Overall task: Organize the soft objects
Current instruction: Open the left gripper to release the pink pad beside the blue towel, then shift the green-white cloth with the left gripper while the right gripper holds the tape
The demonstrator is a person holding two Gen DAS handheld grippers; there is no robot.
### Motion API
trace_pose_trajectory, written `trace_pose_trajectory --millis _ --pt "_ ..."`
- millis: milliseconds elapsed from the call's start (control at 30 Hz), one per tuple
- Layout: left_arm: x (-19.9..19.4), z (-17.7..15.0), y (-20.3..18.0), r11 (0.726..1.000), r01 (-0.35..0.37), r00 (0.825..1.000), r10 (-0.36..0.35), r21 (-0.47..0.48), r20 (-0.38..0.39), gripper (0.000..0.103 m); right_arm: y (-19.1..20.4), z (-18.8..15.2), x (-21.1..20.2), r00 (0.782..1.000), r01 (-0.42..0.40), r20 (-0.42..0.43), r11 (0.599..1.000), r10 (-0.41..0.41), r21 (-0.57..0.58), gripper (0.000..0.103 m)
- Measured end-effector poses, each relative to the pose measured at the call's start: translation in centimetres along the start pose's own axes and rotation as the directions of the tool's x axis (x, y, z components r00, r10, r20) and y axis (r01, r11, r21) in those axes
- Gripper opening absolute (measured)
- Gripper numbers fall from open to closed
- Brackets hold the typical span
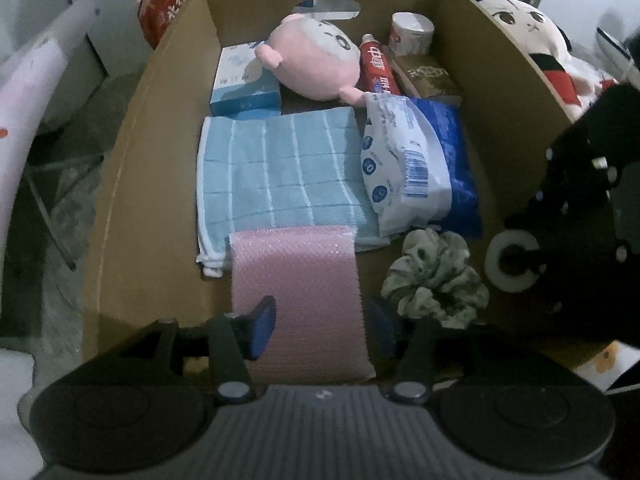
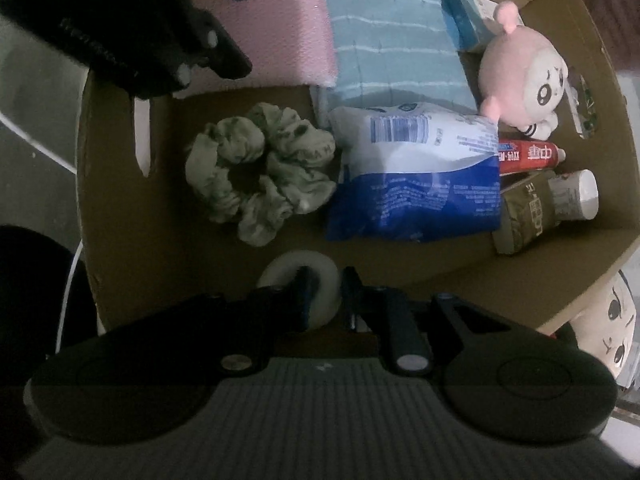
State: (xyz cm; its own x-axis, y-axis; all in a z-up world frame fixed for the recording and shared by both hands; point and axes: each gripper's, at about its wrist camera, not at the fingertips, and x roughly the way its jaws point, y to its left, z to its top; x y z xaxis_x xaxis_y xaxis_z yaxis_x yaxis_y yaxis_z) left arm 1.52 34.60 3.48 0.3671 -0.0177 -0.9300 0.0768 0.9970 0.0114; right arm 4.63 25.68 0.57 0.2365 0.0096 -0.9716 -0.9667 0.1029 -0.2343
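A cardboard box [image 1: 132, 184] holds a folded blue towel [image 1: 280, 172], a pink plush [image 1: 312, 60], a green scrunchie [image 1: 434, 276] and a white-blue tissue pack [image 1: 404, 160]. My left gripper [image 1: 320, 330] is shut on a pink sponge cloth [image 1: 296, 280], whose far end rests on the towel. My right gripper [image 2: 324, 296] is shut on a white foam ring [image 2: 316, 272] just above the box's near wall; the ring also shows in the left wrist view [image 1: 514, 260]. In the right wrist view the scrunchie [image 2: 260, 172] lies just ahead of the ring.
The box also holds a blue carton [image 1: 244, 80], a red toothpaste tube [image 1: 378, 68], a brown pouch [image 1: 428, 76] and a white cup [image 1: 412, 32]. A large white plush [image 1: 536, 40] sits outside the box's right wall. A red bag [image 1: 160, 4] stands behind the box.
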Motion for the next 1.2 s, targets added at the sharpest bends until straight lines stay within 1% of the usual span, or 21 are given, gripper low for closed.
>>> trace_pose_trajectory --millis 33,100,167,200,300,333,367,433,467,500,600,700,833,900,933,967,1000,1067,1100,1167,1200 --pt "-0.1 -0.1 -0.1 1.000 -0.001 1.000 0.001 0.005 0.003 0.054 -0.1 -0.1 -0.2 1.000 -0.005 0.007 1.000 0.005 0.010 0.021" --pt "-0.3 -0.2 -0.2 1.000 0.008 1.000 -0.008 0.010 0.007 0.057 -0.3 -0.1 -0.4 1.000 -0.010 0.008 1.000 0.010 0.014 0.029" --pt "-0.6 -0.2 -0.2 1.000 0.028 1.000 -0.028 -0.002 0.014 0.057 -0.2 -0.1 -0.4 1.000 0.001 -0.001 1.000 -0.001 0.011 0.034" --pt "-0.8 -0.2 -0.2 0.999 0.035 0.999 -0.034 -0.012 0.018 0.057 -0.3 0.0 -0.5 1.000 0.002 0.001 1.000 -0.002 0.014 0.038" --pt "-1.4 -0.1 -0.3 1.000 0.014 0.999 -0.013 -0.013 0.033 0.057 -1.0 -0.2 -1.2 0.999 -0.032 0.020 0.998 0.031 0.055 0.046" --pt "-1.6 -0.1 -0.4 1.000 0.003 0.999 -0.002 -0.010 0.037 0.057 -1.4 -0.2 -1.3 0.998 -0.054 0.026 0.996 0.052 0.073 0.046" --pt "-1.7 -0.1 -0.4 1.000 -0.001 0.999 0.002 -0.007 0.040 0.057 -1.7 -0.3 -1.5 0.997 -0.077 0.035 0.993 0.075 0.085 0.043" --pt "-1.9 0.0 -0.5 1.000 -0.001 0.999 0.002 -0.007 0.044 0.057 -1.9 -0.5 -1.3 0.997 -0.071 0.045 0.992 0.067 0.104 0.038" --pt "-1.9 0.1 -0.6 1.000 -0.003 0.999 0.003 -0.005 0.045 0.057 -1.7 -0.6 -1.0 0.997 -0.061 0.043 0.993 0.057 0.097 0.031" --pt "-2.0 0.2 -0.8 1.000 -0.006 0.999 0.006 0.000 0.045 0.057 -1.4 -0.6 -0.7 0.998 -0.060 0.039 0.994 0.057 0.086 0.029" --pt "-1.8 0.3 -1.0 1.000 0.005 0.999 -0.005 0.005 0.041 0.057 -1.1 -0.8 0.2 0.997 -0.062 0.041 0.995 0.059 0.082 0.027" --pt "-1.9 0.1 -1.4 1.000 -0.011 0.999 0.010 0.019 0.045 0.057 -1.3 -1.0 0.4 0.995 -0.080 0.070 0.993 0.074 0.088 0.026" --pt "-1.7 0.1 -1.5 0.999 -0.024 0.999 0.023 0.026 0.043 0.057 -1.2 -1.2 0.5 0.993 -0.078 0.099 0.992 0.068 0.096 0.026" --pt "-2.0 0.3 -1.4 0.998 -0.046 0.997 0.044 0.042 0.056 0.057 -1.5 -1.4 -0.2 0.989 -0.093 0.123 0.990 0.080 0.104 0.030" --pt "-2.2 0.5 -1.2 0.997 -0.060 0.996 0.057 0.048 0.064 0.059 -1.6 -1.7 -1.0 0.986 -0.097 0.147 0.989 0.081 0.108 0.032" --pt "-2.4 0.8 -0.8 0.996 -0.070 0.995 0.066 0.052 0.072 0.062 -1.6 -2.1 -1.7 0.982 -0.099 0.171 0.989 0.080 0.106 0.037" --pt "-2.4 1.1 -0.5 0.997 -0.062 0.996 0.058 0.054 0.074 0.069 -1.7 -2.4 -2.3 0.978 -0.091 0.195 0.990 0.069 0.104 0.043" --pt "-1.9 1.7 -0.1 0.997 0.005 0.998 -0.009 0.075 0.057 0.071 -2.0 -3.1 -3.3 0.967 -0.096 0.246 0.990 0.068 0.104 0.045" --pt "-1.3 2.1 0.0 0.996 0.030 0.999 -0.033 0.080 0.036 0.070 -2.3 -3.4 -3.5 0.961 -0.110 0.266 0.988 0.077 0.111 0.045" --pt "0.3 2.7 -0.8 0.995 0.011 1.000 -0.010 0.096 -0.007 0.065 -2.5 -3.7 -3.2 0.954 -0.128 0.286 0.984 0.088 0.126 0.045" --pt "1.0 2.9 -1.3 0.992 -0.006 1.000 0.010 0.124 -0.027 0.051 -2.5 -3.9 -2.9 0.952 -0.124 0.294 0.984 0.081 0.130 0.045"
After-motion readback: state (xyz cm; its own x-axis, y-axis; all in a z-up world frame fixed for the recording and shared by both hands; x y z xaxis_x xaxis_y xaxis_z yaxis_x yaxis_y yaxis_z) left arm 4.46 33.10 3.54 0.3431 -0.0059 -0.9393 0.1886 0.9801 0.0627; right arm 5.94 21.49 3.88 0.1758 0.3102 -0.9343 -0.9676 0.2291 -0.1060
